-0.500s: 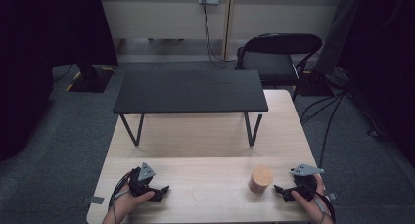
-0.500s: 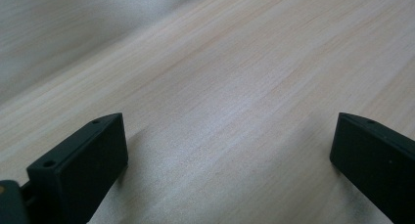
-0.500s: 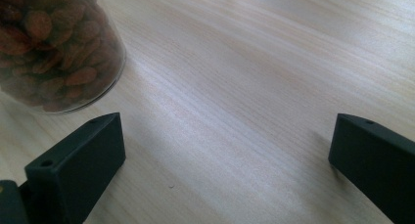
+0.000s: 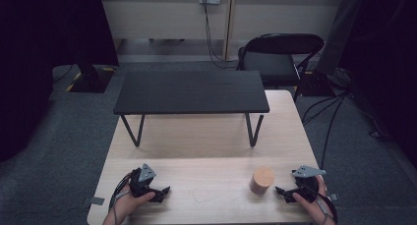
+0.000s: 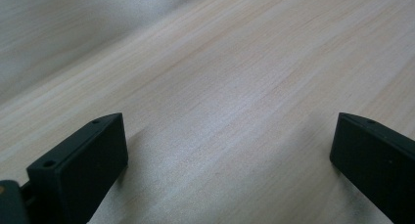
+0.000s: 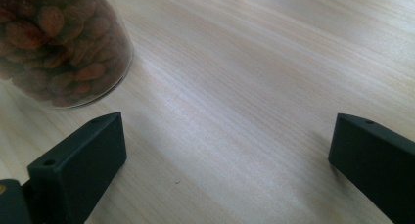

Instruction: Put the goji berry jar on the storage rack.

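A clear jar of brown nuts [image 4: 261, 180] stands upright on the light wooden table [image 4: 206, 141], toward the front right; its glass wall and nuts [image 6: 58, 43] fill the upper left of the right gripper view. My right gripper [image 4: 281, 192] rests on the table just right of the jar, apart from it, jaws wide open with bare wood between them [image 6: 227, 165]. My left gripper [image 4: 163, 191] lies at the front left, held by a hand, also open over bare wood [image 5: 230, 155]. A faint clear ring or lid [image 4: 199, 194] lies on the table between the two grippers.
A low black bench-like stand [image 4: 192, 91] on thin legs occupies the far half of the table. Behind the table stand a black folding chair [image 4: 278, 58] and cables on grey carpet. The table's front edge is right by both hands.
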Demonstrator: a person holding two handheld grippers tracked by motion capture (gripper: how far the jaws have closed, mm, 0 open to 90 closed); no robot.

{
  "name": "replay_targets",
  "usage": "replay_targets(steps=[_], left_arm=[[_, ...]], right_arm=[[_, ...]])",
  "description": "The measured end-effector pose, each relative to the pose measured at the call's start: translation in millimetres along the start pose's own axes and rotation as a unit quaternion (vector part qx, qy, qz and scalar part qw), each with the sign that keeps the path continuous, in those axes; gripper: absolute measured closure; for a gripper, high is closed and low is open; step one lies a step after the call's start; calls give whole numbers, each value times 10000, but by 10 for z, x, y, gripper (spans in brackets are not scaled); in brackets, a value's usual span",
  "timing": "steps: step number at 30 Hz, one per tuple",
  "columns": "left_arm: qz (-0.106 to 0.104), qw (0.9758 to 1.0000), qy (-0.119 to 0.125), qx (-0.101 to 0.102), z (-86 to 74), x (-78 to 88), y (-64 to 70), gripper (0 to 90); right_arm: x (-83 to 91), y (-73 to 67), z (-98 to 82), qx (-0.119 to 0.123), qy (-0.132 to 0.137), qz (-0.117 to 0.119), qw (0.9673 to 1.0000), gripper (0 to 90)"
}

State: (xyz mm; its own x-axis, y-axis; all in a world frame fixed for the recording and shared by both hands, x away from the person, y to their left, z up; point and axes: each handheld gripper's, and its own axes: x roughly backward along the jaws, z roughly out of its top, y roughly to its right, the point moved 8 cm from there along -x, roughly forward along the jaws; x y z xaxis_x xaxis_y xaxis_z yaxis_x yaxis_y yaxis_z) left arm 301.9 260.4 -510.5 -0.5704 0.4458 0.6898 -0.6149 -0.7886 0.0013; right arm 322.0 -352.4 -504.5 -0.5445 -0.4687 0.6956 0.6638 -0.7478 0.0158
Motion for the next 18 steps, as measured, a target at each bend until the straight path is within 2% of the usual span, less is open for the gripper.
replay_targets(steps=[7,11,14,18], left_arm=[[1,10000,-2,-4,0,0,-1,0],[1,10000,-3,-4,1,0,-1,0],[1,10000,-4,-4,1,0,-1,0],[-2,10000,10,13,-1,-1,2,0]], right_arm=[[8,-21,8,99,-19,96,9999,10],[41,-64,37,350,-63,88,9993,12],[67,-78,38,350,-7,223,9991,12],[77,-104,63,483,-27,362,9982,13]])
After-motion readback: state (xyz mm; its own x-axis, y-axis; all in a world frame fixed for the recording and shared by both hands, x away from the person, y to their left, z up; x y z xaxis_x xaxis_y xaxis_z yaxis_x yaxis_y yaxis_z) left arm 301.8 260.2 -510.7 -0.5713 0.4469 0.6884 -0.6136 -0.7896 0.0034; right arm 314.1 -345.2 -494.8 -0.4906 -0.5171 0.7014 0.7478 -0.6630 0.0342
